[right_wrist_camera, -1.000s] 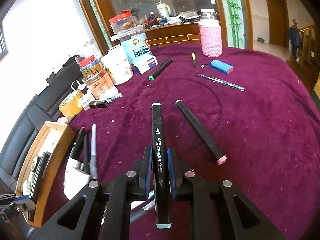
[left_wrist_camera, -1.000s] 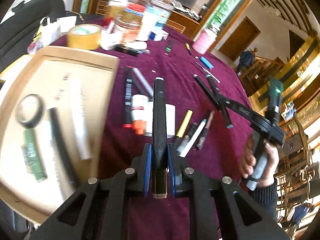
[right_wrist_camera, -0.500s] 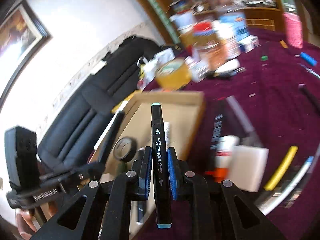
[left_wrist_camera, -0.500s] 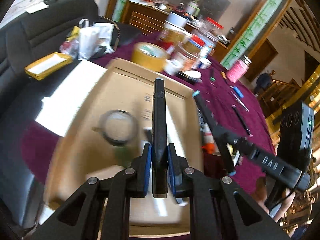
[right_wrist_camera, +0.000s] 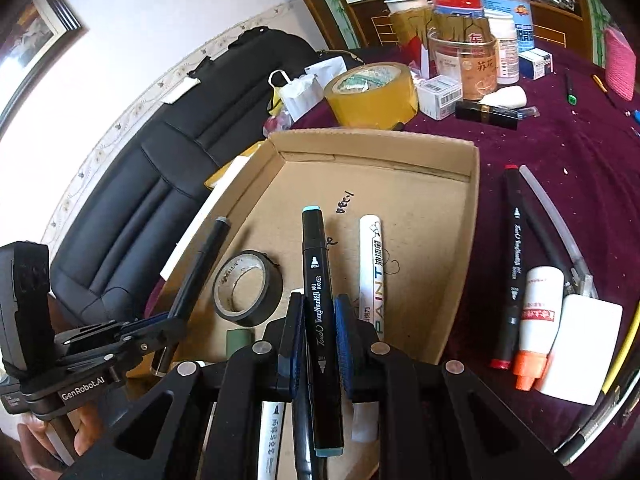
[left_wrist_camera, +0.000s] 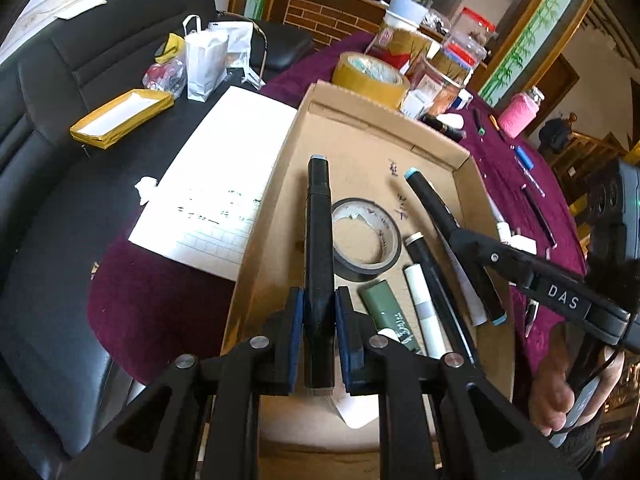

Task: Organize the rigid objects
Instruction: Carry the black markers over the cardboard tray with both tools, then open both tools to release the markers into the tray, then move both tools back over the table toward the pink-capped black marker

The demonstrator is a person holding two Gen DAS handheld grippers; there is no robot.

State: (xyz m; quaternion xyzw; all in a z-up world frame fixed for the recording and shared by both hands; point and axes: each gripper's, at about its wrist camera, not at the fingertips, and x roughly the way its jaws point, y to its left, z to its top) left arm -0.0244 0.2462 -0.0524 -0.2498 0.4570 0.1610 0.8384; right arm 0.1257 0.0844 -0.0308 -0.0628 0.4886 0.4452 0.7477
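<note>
- The left hand-held gripper is clamped on a black marker; the right hand-held gripper on another marker.
- Both hang over the cardboard tray.
- Tape and pens already lie inside.
- Several pens wait on the surface.

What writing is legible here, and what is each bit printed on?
"Touch TongNianRiJi ART MARKER", "BROAD": black marker in the right gripper.
"PAINT": white pen in the cardboard box.
"GenRobot.AI": left gripper.
"DAS": right gripper's arm.
Jar labels, barcode box, glue bottle: too blurred.
</note>
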